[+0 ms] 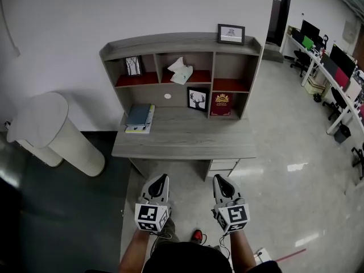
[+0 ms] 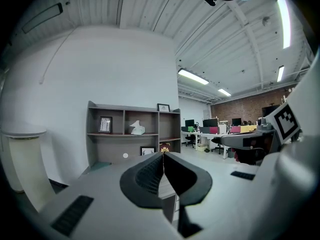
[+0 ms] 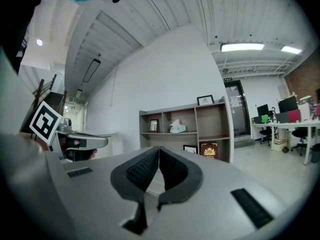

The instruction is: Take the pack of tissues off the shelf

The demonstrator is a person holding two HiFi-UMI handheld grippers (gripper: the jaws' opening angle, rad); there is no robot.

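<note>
Nearest the viewer, the person's left gripper [image 1: 161, 180] and right gripper [image 1: 219, 180] are held side by side at about waist height, both pointing at the furniture ahead. In each gripper view the two jaws meet along a single seam with nothing between them, so both tools are closed and empty.

Beyond them is a strip of bare floor [image 1: 273, 152], then the desk [image 1: 187, 136]. A stack of books [image 1: 140, 118] lies at its left rear.

On the desk's back edge stands the shelf [image 1: 182, 41]. The pack of tissues [image 1: 181, 71] lies in the upper middle compartment, on the red board, well apart from both grippers. A small framed picture [image 1: 133, 65] stands in the compartment to its left.

Progress: none of the task proper appears done. The pack is untouched. What remains is the approach, opening one tool, closing on the pack, and drawing it out of the compartment.

Orientation: the pack's long axis seems to run side to side along the board, possibly slightly skewed. One loose tissue stands up from its top face.
</note>
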